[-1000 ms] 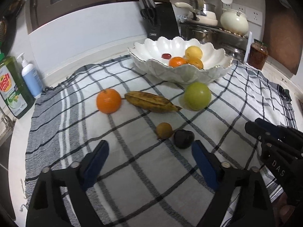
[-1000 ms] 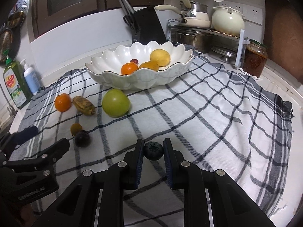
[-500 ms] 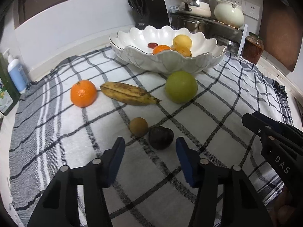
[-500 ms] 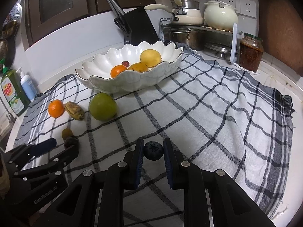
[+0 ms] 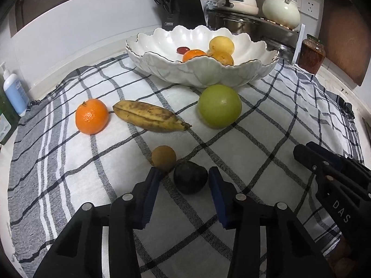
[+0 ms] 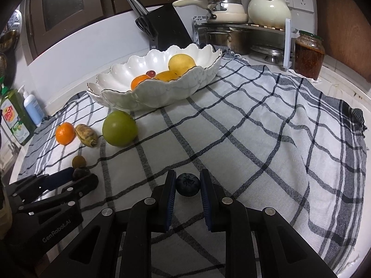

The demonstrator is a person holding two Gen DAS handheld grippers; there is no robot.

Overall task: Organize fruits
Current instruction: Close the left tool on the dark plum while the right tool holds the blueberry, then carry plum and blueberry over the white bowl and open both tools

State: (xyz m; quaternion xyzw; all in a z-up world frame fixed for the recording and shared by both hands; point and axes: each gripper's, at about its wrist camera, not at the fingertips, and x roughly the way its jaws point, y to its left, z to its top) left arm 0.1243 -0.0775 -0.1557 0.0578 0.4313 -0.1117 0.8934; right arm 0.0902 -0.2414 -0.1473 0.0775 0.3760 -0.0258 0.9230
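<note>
A dark round fruit point(image 5: 190, 177) lies on the checked cloth between the fingers of my left gripper point(image 5: 184, 172). The jaws are closing, and a gap still shows beside the left pad. That pad's tip sits against a small brown fruit point(image 5: 163, 157). My right gripper point(image 6: 187, 180) is shut on a blueberry point(image 6: 187, 184) just above the cloth. Farther back lie a mandarin point(image 5: 92, 116), a spotted banana point(image 5: 150, 115) and a green round fruit point(image 5: 219, 106). The white scalloped bowl point(image 5: 208, 74) behind them holds several fruits.
A soap pump bottle point(image 5: 14, 92) and a green dish-soap bottle point(image 6: 15, 115) stand at the cloth's left edge. A knife block point(image 5: 178, 7), a rack with pots point(image 6: 231, 30) and a glass jar point(image 6: 309, 54) line the back and right.
My left gripper has come forward and down to the dark fruit, and its jaws have narrowed around it. The right gripper keeps the blueberry and has hardly moved.
</note>
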